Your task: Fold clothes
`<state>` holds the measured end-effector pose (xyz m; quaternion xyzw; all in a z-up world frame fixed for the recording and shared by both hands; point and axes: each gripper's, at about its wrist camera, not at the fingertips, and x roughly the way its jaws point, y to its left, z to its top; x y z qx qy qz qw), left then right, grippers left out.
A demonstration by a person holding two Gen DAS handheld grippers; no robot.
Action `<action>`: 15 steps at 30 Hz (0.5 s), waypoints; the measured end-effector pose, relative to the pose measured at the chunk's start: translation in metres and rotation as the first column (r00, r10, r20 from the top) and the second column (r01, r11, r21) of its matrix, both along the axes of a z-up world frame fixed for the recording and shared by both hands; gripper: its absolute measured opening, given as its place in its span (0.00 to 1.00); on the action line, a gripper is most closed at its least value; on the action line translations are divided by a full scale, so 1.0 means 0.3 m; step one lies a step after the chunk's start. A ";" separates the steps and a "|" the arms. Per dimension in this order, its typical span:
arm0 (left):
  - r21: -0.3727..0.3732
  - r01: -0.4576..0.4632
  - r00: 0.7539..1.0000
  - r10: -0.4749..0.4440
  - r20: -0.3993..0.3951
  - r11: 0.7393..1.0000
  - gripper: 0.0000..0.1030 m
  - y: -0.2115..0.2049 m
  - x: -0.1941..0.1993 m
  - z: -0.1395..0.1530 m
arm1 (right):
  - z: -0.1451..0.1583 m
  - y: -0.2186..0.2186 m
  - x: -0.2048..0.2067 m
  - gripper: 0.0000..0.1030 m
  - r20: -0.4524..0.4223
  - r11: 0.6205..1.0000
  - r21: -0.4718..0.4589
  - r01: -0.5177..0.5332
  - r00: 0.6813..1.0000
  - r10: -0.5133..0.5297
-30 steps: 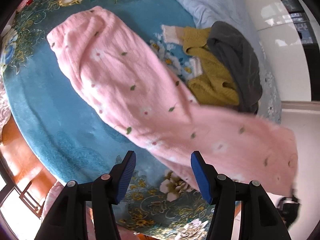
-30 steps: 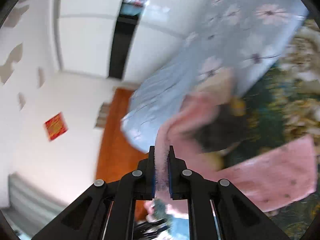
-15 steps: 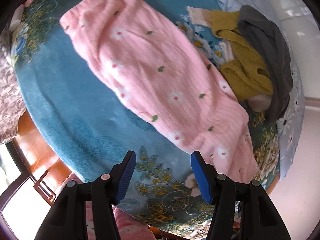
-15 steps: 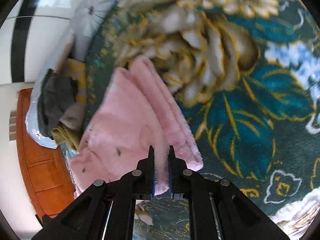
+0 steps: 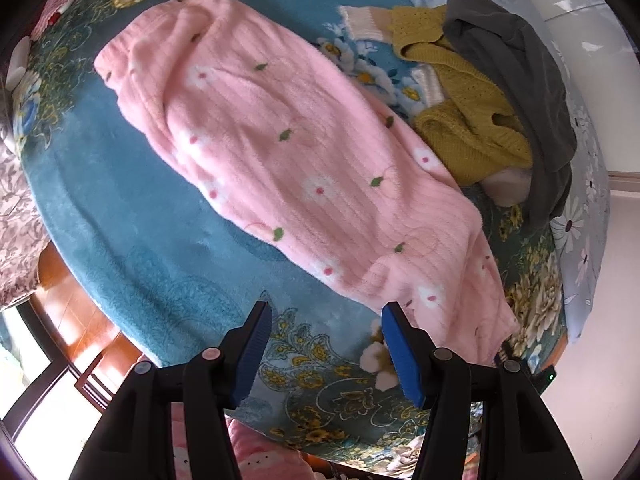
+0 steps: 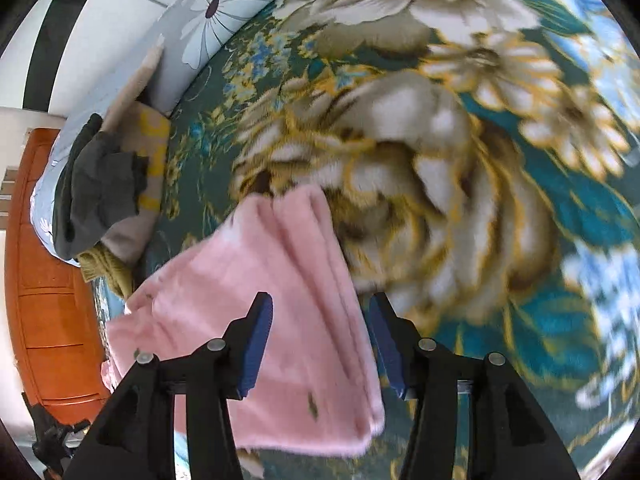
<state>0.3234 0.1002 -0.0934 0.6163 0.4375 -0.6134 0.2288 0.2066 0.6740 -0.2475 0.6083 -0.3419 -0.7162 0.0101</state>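
A pink fleece garment [image 5: 288, 160] with small flowers lies flat and long on the teal floral blanket [image 5: 120, 216]. My left gripper [image 5: 326, 344] is open and empty above the blanket, just short of the garment's near edge. In the right wrist view my right gripper [image 6: 320, 340] is open, its jaws on either side of the garment's layered end [image 6: 280, 312], which lies on the blanket [image 6: 500, 160].
A pile of mustard knit [image 5: 468, 120] and dark grey clothes [image 5: 520, 80] sits beside the garment, also in the right wrist view [image 6: 104, 192]. A pale blue flowered sheet [image 6: 208, 12] lies past it. Orange wooden furniture [image 6: 48, 280] stands off the bed edge.
My right gripper carried the pink garment's end down to the blanket, then opened and let it go. The garment now lies flat. My left gripper stayed open.
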 end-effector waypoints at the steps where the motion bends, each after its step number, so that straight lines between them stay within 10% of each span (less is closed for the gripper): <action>1: -0.001 -0.005 1.000 0.005 0.002 1.000 0.59 0.000 0.004 0.000 | -0.011 -0.002 -0.021 0.51 0.002 1.000 -0.004 -0.003 1.000 0.003; 8: -0.005 -0.027 1.000 0.027 0.009 1.000 0.59 0.011 0.004 -0.006 | -0.025 -0.052 -0.077 0.58 0.004 0.999 -0.038 -0.035 0.999 0.035; 11: -0.002 -0.016 1.000 0.016 0.005 1.000 0.59 0.025 -0.015 -0.004 | -0.024 -0.086 -0.075 0.19 0.029 0.998 -0.017 -0.067 0.997 0.068; 15: -0.003 -0.017 1.000 0.017 -0.017 1.000 0.59 0.023 -0.037 0.014 | 0.036 -0.095 -0.065 0.13 0.024 0.998 0.018 -0.065 0.998 0.065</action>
